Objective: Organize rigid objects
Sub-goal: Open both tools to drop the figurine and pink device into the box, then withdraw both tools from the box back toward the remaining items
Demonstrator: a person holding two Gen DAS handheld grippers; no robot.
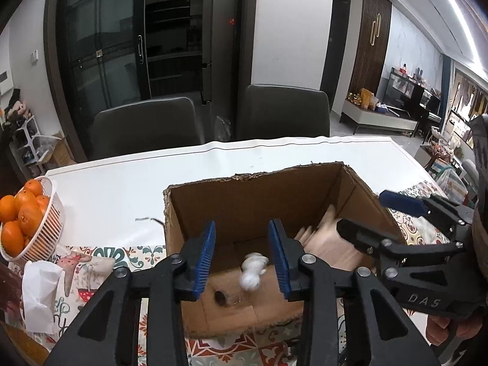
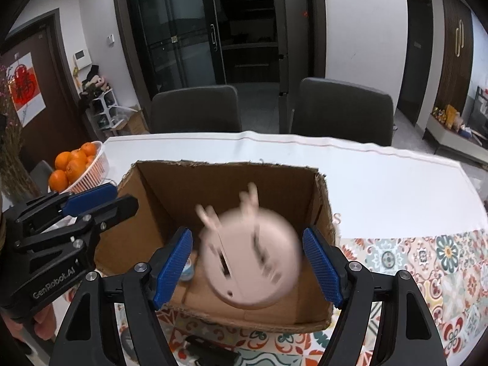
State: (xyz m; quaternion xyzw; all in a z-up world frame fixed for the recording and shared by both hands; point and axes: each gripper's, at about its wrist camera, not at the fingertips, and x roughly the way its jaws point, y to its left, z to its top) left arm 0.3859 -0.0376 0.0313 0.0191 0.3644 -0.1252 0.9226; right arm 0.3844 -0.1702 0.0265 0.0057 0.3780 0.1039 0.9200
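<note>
The box sits on the table, top open; both grippers hang over it. The right gripper has its jaws wide apart, and a blurry pink toy is between them, touching neither, so it looks to be dropping in. The left gripper is open too; a small white thing lies in the box. Nothing else to pack shows, so the job looks nearly done.

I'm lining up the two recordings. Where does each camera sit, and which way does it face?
Left wrist: on the left tool, facing into the cardboard box; the right tool shows at right.
Right wrist: on the right tool, over a blurred pink object; the left tool shows at left.
Shared: box, basket of oranges, chairs.
</note>
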